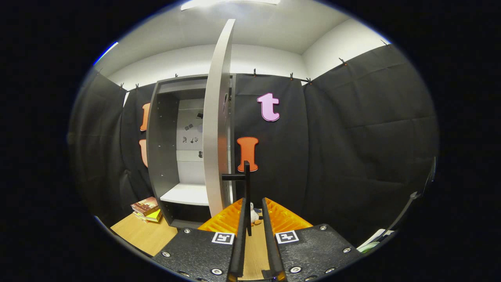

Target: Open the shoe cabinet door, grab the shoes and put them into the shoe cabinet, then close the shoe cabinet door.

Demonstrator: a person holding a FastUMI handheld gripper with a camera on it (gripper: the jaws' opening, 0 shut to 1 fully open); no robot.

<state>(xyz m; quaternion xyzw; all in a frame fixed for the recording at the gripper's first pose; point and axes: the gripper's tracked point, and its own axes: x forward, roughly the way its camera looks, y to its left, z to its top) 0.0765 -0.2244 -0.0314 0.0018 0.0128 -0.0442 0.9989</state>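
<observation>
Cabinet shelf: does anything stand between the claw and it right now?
Yes. The open door stands edge-on just ahead of the claw, its black handle between the slightly parted fingers. The white shelf lies beyond, left of the door; the opening there looks unblocked.

Gripper point(253, 209) fingers nearly together

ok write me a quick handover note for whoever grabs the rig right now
Gripper: fingers close together around the door's black handle; whether both press on it cannot be told.
Shoe cabinet: stands on the wooden table, door swung out edge-on toward the gripper, white shelf inside bare.
Beside the cabinet: stack of books. Small toy lies beyond the fingers.
Done: door open.
Left: fetch the shoes, put them in the cabinet, close the door.
</observation>
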